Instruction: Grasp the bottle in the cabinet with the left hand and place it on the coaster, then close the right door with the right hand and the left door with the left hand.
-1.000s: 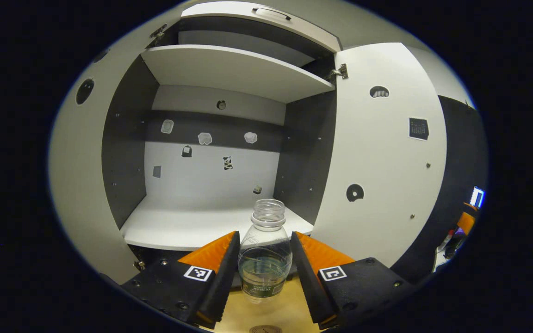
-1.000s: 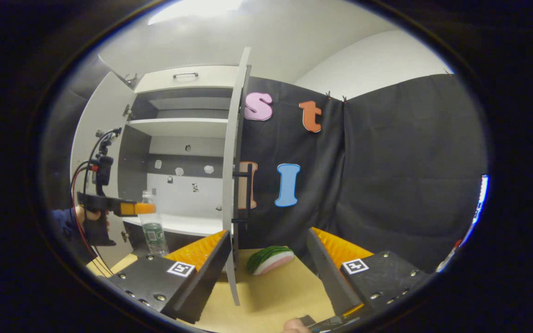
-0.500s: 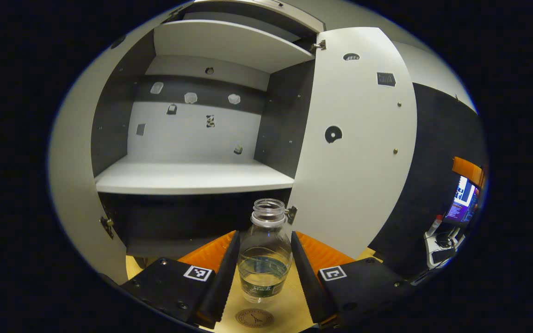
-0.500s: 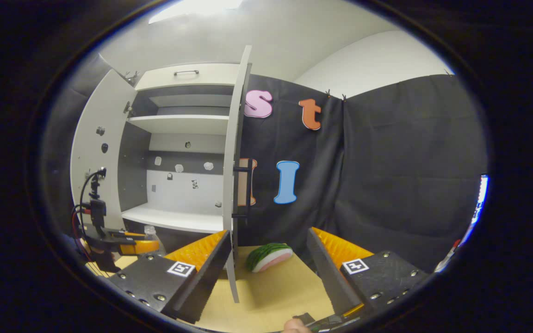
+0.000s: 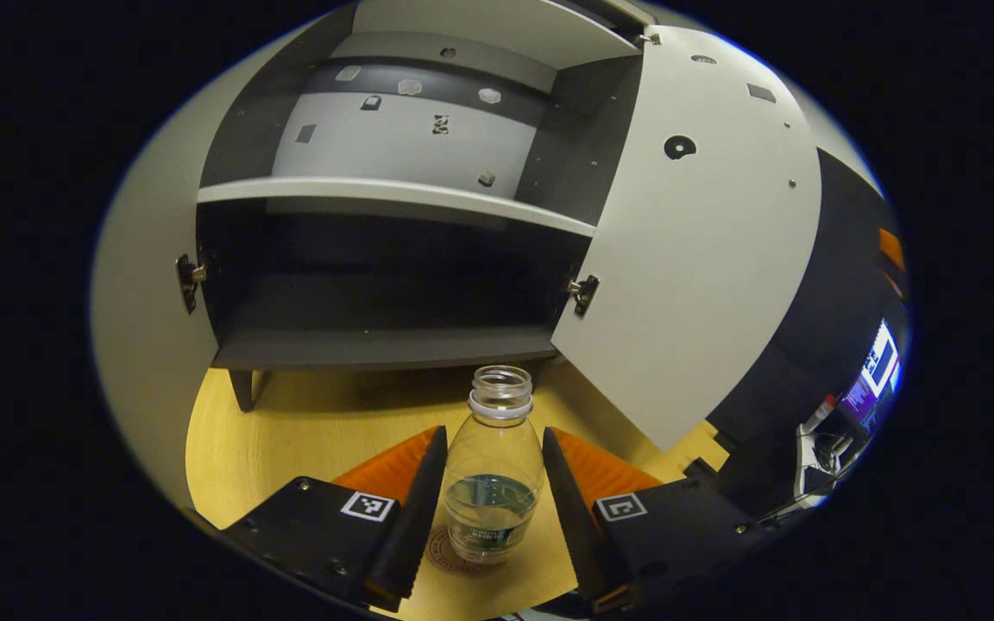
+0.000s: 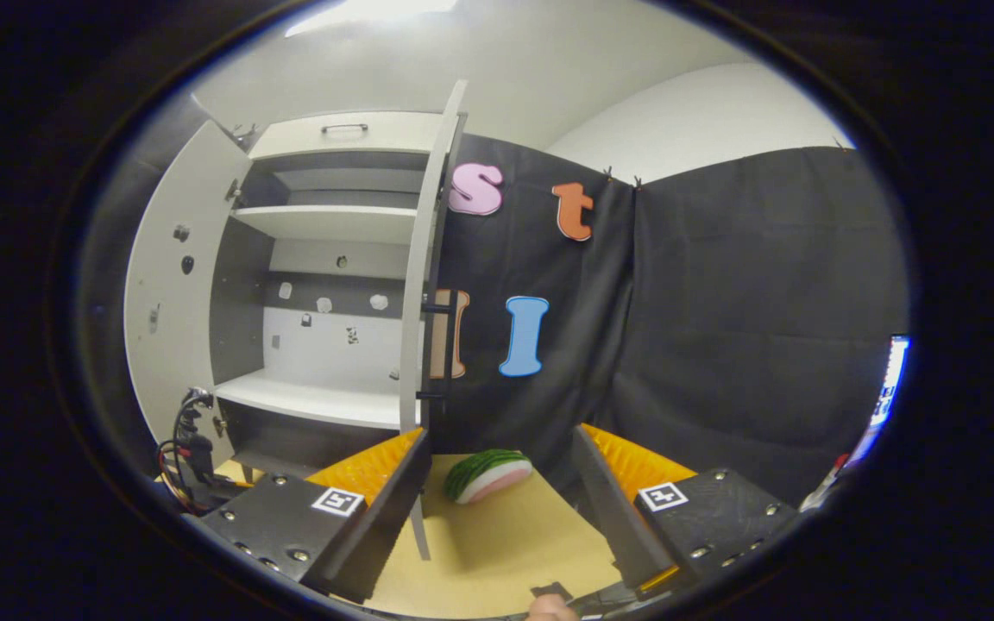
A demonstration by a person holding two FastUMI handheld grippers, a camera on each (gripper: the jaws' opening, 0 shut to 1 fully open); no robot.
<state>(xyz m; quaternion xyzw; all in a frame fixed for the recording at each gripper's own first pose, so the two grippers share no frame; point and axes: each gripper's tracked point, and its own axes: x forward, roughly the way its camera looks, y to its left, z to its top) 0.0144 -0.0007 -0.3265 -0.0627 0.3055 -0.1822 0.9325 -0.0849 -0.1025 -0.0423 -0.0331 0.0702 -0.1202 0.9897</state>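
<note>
Left gripper [image 5: 487, 500] clamped on the capless water bottle [image 5: 493, 483], lower center: light, slick, squishy, spillable; grip mid-body.

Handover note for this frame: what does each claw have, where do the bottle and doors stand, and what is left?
Left claw: closed on the clear plastic bottle, which stands at the round brown coaster on the wooden table.
Right claw: open, holding nothing, near the white right door.
Done: bottle is out of the cabinet.
Left: release it, close the right door, then the white left door; both stand open.
</note>
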